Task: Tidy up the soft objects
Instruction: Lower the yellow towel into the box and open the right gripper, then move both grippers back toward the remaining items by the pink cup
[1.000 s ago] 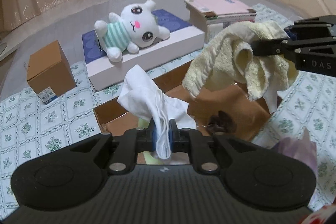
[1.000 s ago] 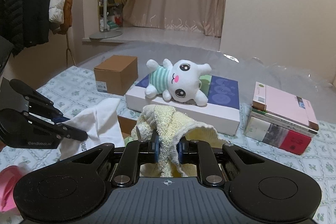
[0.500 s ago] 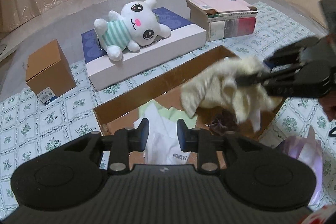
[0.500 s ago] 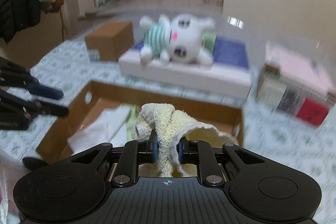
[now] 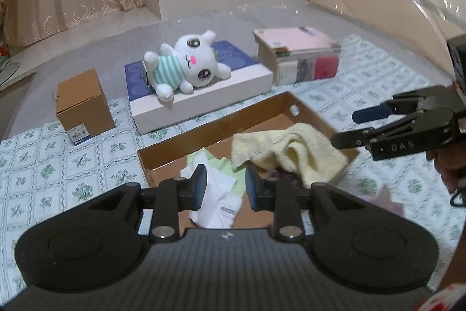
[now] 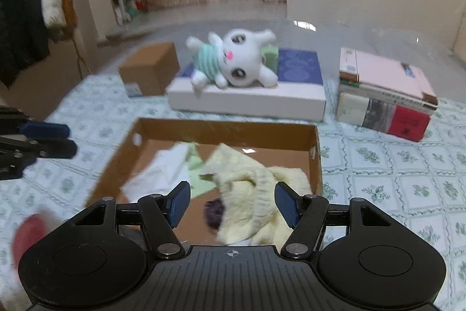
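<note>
A shallow cardboard tray (image 5: 256,114) (image 6: 227,128) lies on the patterned cloth. A pale yellow towel (image 5: 288,150) (image 6: 256,194) has dropped into it, beside a white cloth (image 5: 218,203) (image 6: 166,168), a green cloth (image 6: 193,161) and a dark purple item (image 6: 214,213). My right gripper (image 6: 232,203) (image 5: 348,128) hovers over the tray, its jaws opening, the towel loose below them and no pad pressing on it. My left gripper (image 5: 225,190) (image 6: 65,140) is open above the white cloth, holding nothing. A white plush rabbit (image 5: 186,67) (image 6: 233,61) lies on a flat white box.
A small brown carton (image 5: 83,104) (image 6: 150,72) stands at the left, and a stack of books (image 5: 300,54) (image 6: 384,92) at the right. A pinkish bag (image 5: 384,198) lies by the tray. Coats (image 6: 26,16) hang at the far left. A hand (image 5: 448,165) grips the right tool.
My left gripper let go of the white cloth, which fell into the tray, then lifted. My right gripper carried the yellow towel down over the tray and spread its jaws, and the towel dropped in.
</note>
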The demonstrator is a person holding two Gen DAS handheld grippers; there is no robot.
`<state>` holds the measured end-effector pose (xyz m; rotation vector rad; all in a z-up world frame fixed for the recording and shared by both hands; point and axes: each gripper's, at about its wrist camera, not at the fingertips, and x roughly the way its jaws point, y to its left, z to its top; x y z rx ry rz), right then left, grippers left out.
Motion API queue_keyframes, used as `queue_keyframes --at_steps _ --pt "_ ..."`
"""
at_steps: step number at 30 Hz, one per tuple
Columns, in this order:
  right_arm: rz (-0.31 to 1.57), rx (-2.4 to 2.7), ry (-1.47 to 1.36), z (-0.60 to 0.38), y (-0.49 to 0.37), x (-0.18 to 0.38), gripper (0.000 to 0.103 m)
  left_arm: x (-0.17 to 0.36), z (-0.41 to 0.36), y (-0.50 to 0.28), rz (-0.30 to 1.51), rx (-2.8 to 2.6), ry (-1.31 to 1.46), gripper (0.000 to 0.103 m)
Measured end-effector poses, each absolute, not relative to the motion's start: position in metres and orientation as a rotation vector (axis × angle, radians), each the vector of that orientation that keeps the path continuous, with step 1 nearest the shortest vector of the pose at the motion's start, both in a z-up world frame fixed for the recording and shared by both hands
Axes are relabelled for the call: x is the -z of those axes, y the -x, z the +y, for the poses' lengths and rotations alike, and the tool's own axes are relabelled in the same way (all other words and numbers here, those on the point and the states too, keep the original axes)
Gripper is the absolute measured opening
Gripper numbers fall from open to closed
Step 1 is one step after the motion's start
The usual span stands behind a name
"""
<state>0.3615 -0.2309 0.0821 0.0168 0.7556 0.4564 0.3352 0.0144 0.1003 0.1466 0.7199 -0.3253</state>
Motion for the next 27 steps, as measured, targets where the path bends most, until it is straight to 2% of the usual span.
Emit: queue_keyframes --at_steps 8,16,27 --pt "0.65 -0.505 -0.124 -0.233 -0.258 -0.119 0.064 -0.127 0.011 -0.246 0.66 0.315 -0.081 0.025" --pt "0.577 -0.495 -0.19 -0.237 -0.175 -0.127 0.064 -0.136 0.014 -0.162 0.572 0.271 -0.038 0.028" --pt "0.561 -0.482 -0.223 -0.242 -0.09 -0.105 0.064 -0.102 0.03 -0.071 0.548 0.135 0.059 0.035"
